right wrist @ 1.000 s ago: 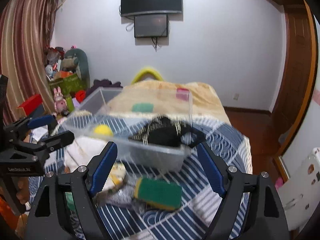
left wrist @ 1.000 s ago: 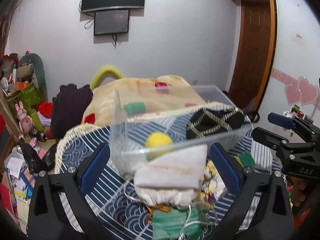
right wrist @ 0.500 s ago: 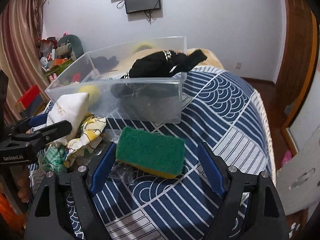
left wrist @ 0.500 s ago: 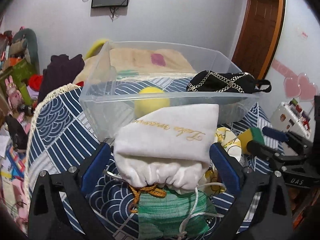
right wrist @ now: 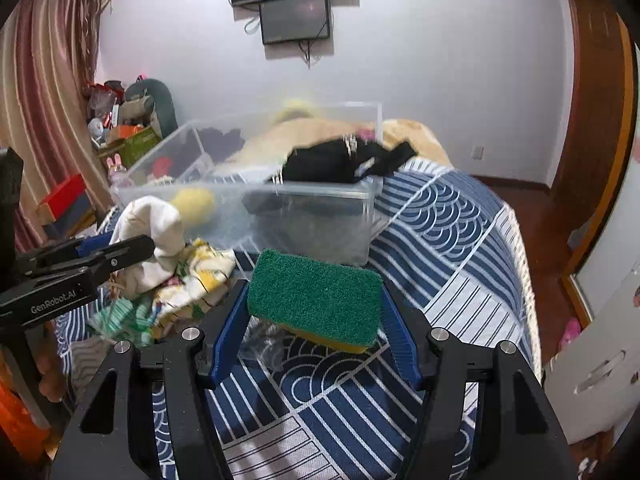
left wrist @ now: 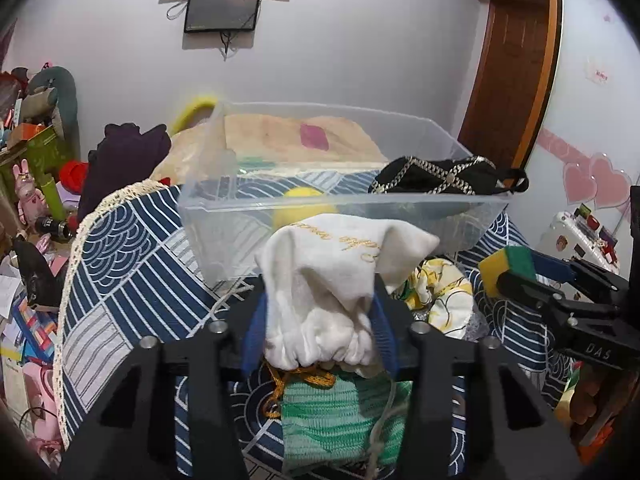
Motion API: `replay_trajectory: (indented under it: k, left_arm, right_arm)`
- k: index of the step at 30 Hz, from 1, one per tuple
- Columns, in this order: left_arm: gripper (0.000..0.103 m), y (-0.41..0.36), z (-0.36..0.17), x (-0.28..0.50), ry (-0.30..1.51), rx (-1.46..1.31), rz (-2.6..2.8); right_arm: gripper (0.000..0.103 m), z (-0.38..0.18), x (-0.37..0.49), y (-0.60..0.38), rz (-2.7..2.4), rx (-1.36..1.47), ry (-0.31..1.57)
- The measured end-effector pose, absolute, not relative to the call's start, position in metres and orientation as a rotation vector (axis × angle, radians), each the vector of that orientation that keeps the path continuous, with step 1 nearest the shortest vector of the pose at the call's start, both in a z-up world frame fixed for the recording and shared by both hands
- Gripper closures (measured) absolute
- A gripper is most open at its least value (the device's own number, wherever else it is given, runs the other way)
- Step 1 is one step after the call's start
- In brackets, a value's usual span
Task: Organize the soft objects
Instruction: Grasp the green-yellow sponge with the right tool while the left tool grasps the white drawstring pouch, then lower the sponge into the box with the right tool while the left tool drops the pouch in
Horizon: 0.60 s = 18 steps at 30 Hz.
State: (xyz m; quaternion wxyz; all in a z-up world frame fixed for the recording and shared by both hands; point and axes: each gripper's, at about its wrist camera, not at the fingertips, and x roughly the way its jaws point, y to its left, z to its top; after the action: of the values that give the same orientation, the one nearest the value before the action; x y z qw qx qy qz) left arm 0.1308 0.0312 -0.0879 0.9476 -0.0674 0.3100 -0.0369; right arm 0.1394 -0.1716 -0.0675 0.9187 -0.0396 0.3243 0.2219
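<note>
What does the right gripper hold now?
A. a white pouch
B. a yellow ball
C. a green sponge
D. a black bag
C: in the right wrist view the right gripper is shut on the sponge, its blue pads against both ends.

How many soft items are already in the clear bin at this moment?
2 visible: a yellow ball low inside the clear bin, near its front wall, and a black chain-trimmed bag draped over the bin's right end. More may be hidden behind the white pouch.
</note>
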Motion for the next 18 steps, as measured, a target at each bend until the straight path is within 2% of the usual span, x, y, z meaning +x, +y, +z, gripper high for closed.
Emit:
replay_trajectory:
  k: [4,18]
  left_arm:
    - [0.069,0.030,-0.078,0.122,0.597,-0.120,-0.066]
    - [0.069,0.032,-0.009,0.105,0.404,-0.087,-0.039]
  right_arm:
    - [0.043,-0.056,0.138,-0.174,0.462,-0.068,0.628]
    - [0.043,-0.002,0.145,-0.144,0.498,-0.074,0.458]
